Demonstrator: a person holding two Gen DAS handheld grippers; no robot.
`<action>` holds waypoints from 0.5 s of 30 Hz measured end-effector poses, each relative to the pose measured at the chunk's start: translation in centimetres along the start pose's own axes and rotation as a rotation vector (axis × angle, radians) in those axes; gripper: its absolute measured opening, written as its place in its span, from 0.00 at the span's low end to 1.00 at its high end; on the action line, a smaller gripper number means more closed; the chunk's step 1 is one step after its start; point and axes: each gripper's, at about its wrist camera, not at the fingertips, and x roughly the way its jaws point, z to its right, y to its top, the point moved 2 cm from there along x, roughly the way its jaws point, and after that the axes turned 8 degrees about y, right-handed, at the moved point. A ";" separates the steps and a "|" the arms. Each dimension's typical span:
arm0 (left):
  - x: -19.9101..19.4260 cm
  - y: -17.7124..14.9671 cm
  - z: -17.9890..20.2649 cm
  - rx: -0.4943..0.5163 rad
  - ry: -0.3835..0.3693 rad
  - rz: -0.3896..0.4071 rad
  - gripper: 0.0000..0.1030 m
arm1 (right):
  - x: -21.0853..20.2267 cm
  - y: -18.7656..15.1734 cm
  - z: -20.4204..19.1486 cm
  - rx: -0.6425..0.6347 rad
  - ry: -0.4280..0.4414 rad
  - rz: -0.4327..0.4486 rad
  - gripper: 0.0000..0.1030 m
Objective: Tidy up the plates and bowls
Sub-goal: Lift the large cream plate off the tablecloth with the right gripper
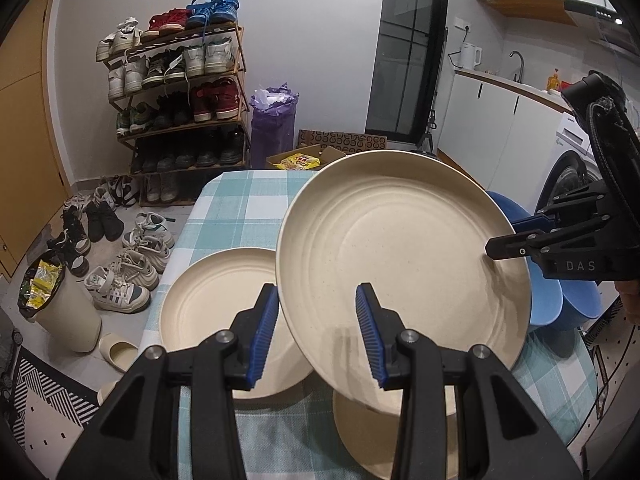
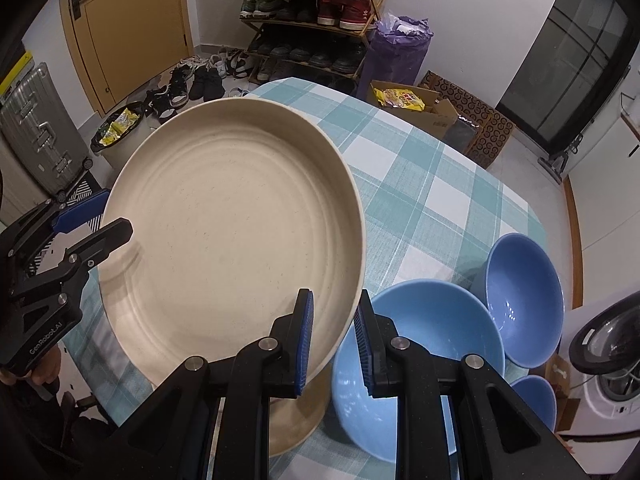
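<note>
The cream plate (image 2: 232, 240) was held tilted above the checked table (image 2: 420, 184), its rim pinched between the nearly closed right gripper (image 2: 334, 344); the left gripper (image 1: 316, 332) was spread wide around its near edge, gripping nothing. It was judged stiff, light and slippery, best taken by the rim. Beyond, another plate (image 1: 216, 304) and blue bowls (image 2: 524, 296) were set down.

lower plate (image 2: 294, 432): mostly hidden | third bowl (image 2: 534, 398): partly hidden

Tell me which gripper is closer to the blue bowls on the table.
Right. The right gripper holds the lifted cream plate by its rim directly above the blue bowls; the left gripper is at the plate's opposite rim.
</note>
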 end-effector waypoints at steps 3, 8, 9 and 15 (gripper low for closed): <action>-0.7 -0.4 0.0 0.001 0.002 0.007 0.38 | -0.3 -0.6 -0.5 -0.008 -0.002 0.001 0.20; -1.6 -1.1 0.1 0.015 0.004 0.017 0.38 | -0.5 -1.7 -1.2 -0.016 -0.003 -0.001 0.20; -1.7 -1.2 0.2 0.018 0.006 0.017 0.38 | -0.6 -1.9 -1.2 -0.016 -0.004 0.003 0.20; -2.1 -1.7 0.5 0.029 0.007 0.014 0.38 | -0.9 -3.2 -1.6 -0.014 -0.001 0.009 0.20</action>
